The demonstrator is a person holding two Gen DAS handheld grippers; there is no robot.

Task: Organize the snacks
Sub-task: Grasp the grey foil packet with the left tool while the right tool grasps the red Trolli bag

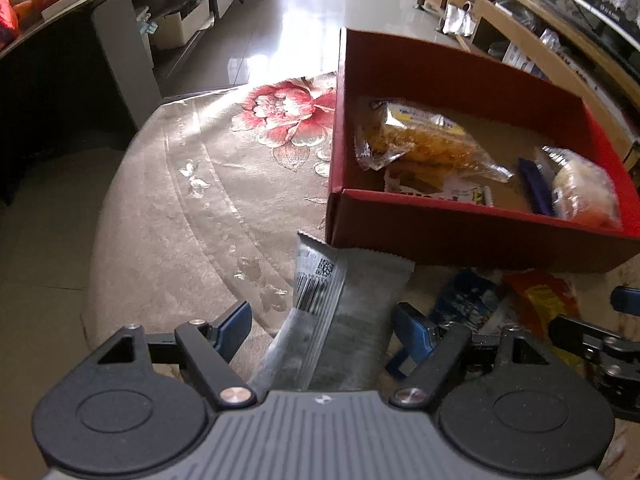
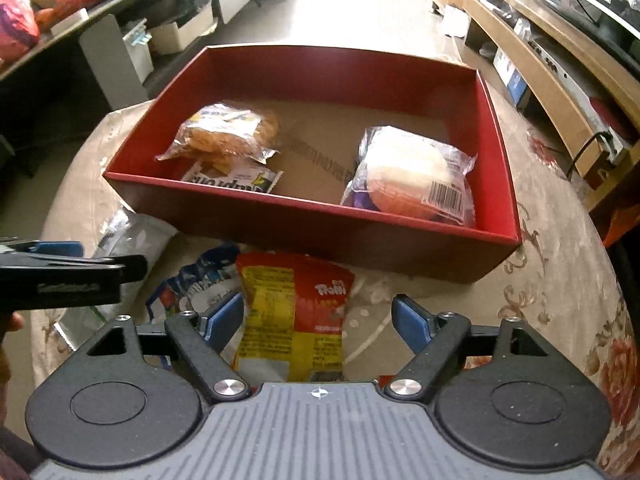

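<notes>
My left claw (image 1: 322, 326) gapes around a light, crinkly silver packet (image 1: 340, 304), my right claw (image 2: 318, 316) around a slippery red-and-yellow one (image 2: 294, 312); pinch each mid-body.

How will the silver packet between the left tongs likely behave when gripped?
The silver packet looks like thin, creased foil film, so it will probably flex and droop rather than stay stiff. Its glossy surface may slip against the blue pads. It lies flat, so it seems light.
</notes>
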